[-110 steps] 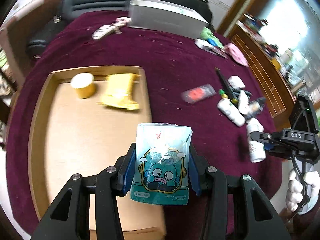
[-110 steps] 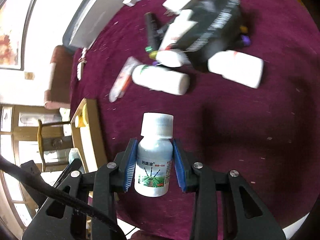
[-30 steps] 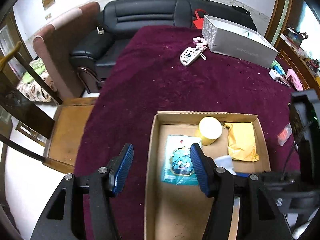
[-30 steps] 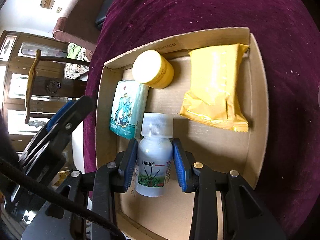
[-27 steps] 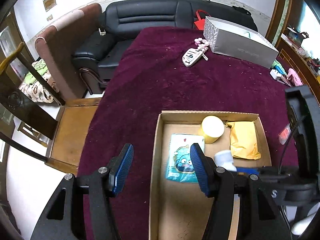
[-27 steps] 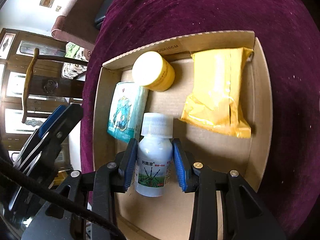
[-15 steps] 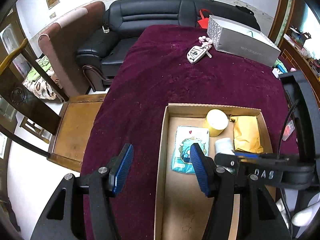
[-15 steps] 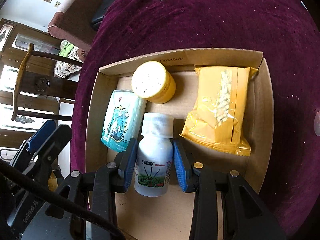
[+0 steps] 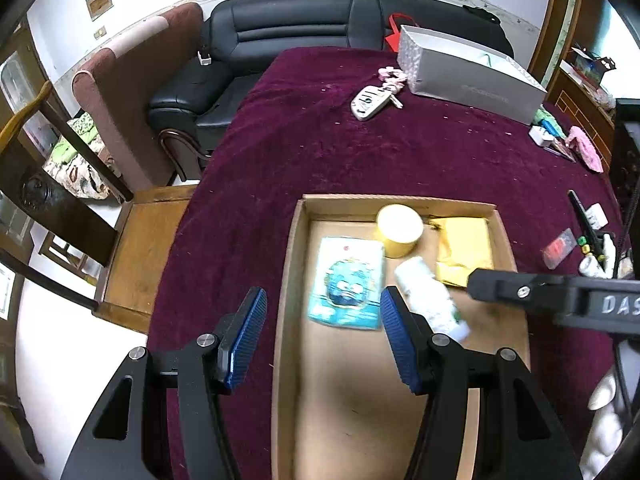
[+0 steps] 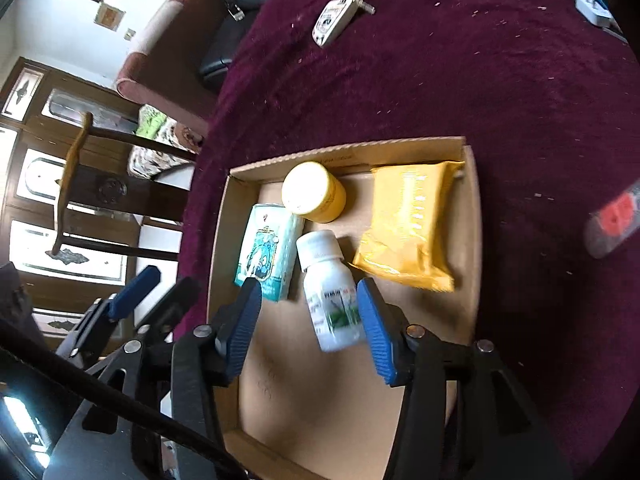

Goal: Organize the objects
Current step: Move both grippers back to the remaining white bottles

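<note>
Over the cardboard box point(image 10: 472, 216), the right gripper point(image 10: 310, 320) fingers have just spread, letting go of the white bottle point(image 10: 330, 292); next, more things from the worktop point(image 10: 440, 80), with the left gripper point(image 9: 322, 334) fingers apart and empty.

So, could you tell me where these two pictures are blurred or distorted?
Left wrist view: the white bottle and blue cartoon packet in the cardboard box are motion-smeared; fisheye bends the sofa. Right wrist view: the bottle is smeared, the red-labelled packet at the right edge streaked.
</note>
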Tool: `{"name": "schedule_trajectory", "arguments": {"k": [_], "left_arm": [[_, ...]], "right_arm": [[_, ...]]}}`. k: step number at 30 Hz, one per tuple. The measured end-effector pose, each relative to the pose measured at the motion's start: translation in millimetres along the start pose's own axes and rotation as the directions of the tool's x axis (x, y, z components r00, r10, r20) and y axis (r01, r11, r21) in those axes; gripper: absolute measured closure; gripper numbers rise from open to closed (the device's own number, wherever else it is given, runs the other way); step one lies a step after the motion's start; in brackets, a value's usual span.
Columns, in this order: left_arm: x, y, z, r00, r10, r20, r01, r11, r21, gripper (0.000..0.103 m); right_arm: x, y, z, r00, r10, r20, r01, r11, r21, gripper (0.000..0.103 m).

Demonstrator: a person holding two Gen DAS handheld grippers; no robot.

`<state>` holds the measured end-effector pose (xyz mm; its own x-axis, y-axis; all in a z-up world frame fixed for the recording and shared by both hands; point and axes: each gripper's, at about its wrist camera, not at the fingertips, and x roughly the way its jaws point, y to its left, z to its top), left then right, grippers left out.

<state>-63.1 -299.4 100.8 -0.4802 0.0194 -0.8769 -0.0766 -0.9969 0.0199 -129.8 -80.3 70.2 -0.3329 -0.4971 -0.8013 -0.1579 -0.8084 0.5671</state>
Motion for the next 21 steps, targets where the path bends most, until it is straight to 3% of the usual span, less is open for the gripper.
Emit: {"name": "schedule_trajectory", "arguments": {"k": [6,8,10,13,21], "left_arm": [[-19,-35,-9,1.0,-0.013,-0.009,0.013,1.0,-0.004,0.05],[-27,-51,-13,0.999,-0.048,-0.009,0.048,0.999,-0.007,0.05],[-32,-73,-18,0.991,-0.135,-0.022,0.134,0.991,-0.024,0.05],[-30,-109,-27,0.975,-0.21,-0.068,0.209,0.978,-0.029,0.047],[0,-216,-55,0.945,-0.256,-0.205,0.266,0.964,0.023,0.046]], "right_arm": [[-42,-29,-12,0.998,0.047,0.044,-0.048,0.999,0.023,0.054],[-59,-46,-18,0.996,0.06,0.06,-0.062,0.997,0.034,0.052],[-77,-67,-27,0.995,0.068,0.077,-0.072,0.996,0.052,0.051],[-104,-101,-41,0.992,0.074,0.101,-0.082,0.993,0.08,0.051],[-172,-214,-82,0.985,-0.023,0.173,-0.012,0.98,0.198,0.049]]}}
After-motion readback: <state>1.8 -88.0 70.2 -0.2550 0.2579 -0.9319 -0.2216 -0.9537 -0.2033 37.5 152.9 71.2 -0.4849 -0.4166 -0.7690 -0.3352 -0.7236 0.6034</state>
